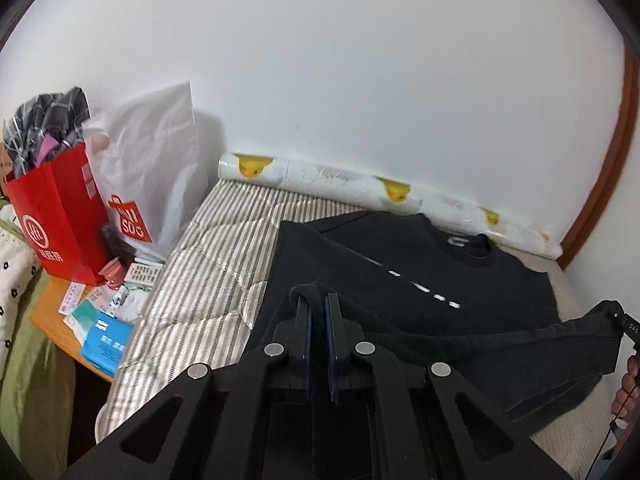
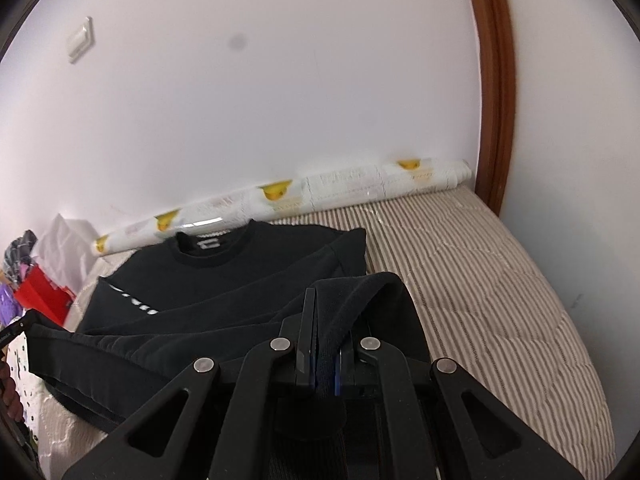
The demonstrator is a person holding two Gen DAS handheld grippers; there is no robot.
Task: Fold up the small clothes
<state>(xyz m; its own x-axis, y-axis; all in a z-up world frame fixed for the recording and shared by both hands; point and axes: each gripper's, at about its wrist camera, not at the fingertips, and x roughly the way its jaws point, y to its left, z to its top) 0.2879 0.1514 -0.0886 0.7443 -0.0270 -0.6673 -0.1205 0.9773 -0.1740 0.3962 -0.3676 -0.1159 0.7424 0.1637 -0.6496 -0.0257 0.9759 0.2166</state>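
A black sweatshirt [image 1: 408, 268] with a white dashed print lies on the striped bed, collar toward the wall. It also shows in the right wrist view [image 2: 224, 280]. My left gripper [image 1: 319, 300] is shut on the bottom hem at its left corner. My right gripper [image 2: 326, 300] is shut on the hem at its right corner. The hem is lifted and stretched between the two grippers, above the body of the sweatshirt. The right gripper's tip also shows at the far right of the left wrist view [image 1: 624, 320].
The striped quilt [image 2: 480, 280] covers the bed. A rolled duck-print sheet [image 1: 360, 188] lies along the white wall. A side table [image 1: 52, 312] at the left holds a red bag [image 1: 60, 216], a white shopping bag [image 1: 152, 168] and small packets. A brown door frame [image 2: 496, 80] stands at the right.
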